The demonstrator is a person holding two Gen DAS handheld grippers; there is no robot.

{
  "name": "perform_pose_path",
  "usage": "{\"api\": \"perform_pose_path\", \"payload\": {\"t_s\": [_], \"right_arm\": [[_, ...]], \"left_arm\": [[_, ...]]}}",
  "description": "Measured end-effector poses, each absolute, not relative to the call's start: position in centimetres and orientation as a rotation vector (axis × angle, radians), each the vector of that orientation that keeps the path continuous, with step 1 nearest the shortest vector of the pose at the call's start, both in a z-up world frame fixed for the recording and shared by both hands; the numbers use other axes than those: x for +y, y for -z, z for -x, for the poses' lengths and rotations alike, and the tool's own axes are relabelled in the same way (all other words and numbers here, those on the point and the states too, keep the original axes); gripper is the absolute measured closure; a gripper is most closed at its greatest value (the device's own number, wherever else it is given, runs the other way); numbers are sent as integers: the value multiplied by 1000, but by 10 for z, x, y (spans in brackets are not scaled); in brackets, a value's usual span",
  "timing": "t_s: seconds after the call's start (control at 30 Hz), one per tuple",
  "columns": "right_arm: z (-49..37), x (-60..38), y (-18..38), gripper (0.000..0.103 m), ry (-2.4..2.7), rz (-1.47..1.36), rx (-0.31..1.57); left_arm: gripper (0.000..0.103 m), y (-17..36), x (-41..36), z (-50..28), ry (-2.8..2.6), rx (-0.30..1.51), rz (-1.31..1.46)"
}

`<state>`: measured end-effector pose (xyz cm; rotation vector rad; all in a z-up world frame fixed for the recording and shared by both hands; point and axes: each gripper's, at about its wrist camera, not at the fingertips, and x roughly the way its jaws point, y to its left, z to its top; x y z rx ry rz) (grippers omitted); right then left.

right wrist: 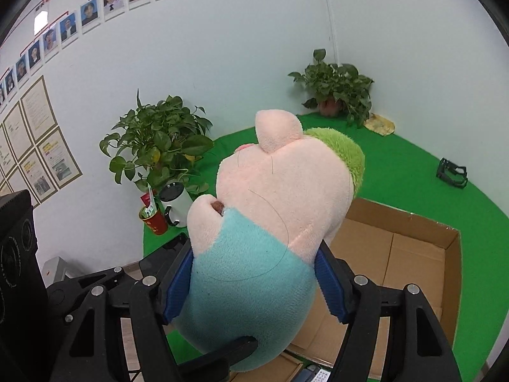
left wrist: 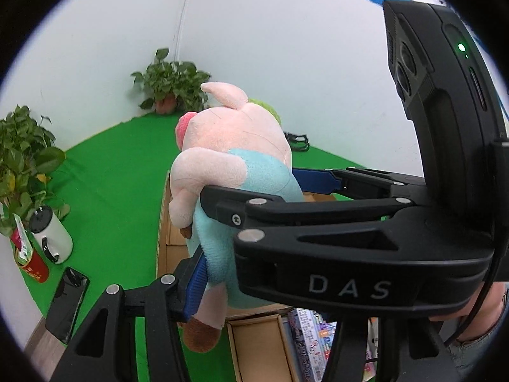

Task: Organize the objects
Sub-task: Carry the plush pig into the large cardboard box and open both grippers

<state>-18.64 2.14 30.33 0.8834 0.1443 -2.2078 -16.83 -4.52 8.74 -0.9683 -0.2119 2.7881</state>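
Right wrist view, left to right: red cup (right wrist: 153, 221), white mug (right wrist: 177, 205), then plush pig (right wrist: 264, 222) clamped at its teal body between the right gripper (right wrist: 254, 281) blue pads (right wrist: 331, 283), held above the open cardboard box (right wrist: 413, 248) on green cloth (right wrist: 413, 159). Left gripper (left wrist: 251, 242) also grasps the pig: one pad (left wrist: 195, 281) presses its side, other pad behind it.
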Motion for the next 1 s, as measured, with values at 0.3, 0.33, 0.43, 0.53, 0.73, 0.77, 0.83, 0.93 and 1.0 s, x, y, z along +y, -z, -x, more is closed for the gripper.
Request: {"api": "perform_pose_path", "payload": {"t_s": [0.3, 0.33, 0.43, 0.53, 0.73, 0.77, 0.83, 0.93, 1.0], "right_arm": [[239, 3, -238, 35, 2119, -1029, 138], [243, 0, -231, 35, 2110, -1043, 137], [252, -12, -204, 35, 2076, -1090, 126], [262, -25, -170, 35, 2027, -1146, 120], [279, -47, -102, 35, 1955, -1279, 114], [281, -47, -94, 35, 1949, -1294, 106], [289, -47, -77, 33, 1941, -1324, 88], [294, -50, -62, 25, 1940, -1327, 32], [296, -50, -59, 15, 1939, -1320, -7]], "left_arm": [[49, -39, -62, 203, -2738, -294, 1139], [49, -32, -66, 207, -2735, -301, 1160], [49, -10, -76, 216, -2728, -317, 1221], [49, 14, -87, 222, -2705, -363, 1309], [49, 51, -98, 235, -2614, -431, 1458], [49, 55, -98, 237, -2605, -429, 1475], [43, 61, -97, 241, -2593, -427, 1512], [36, 58, -100, 238, -2591, -444, 1520], [35, 55, -100, 233, -2583, -465, 1525]]}}
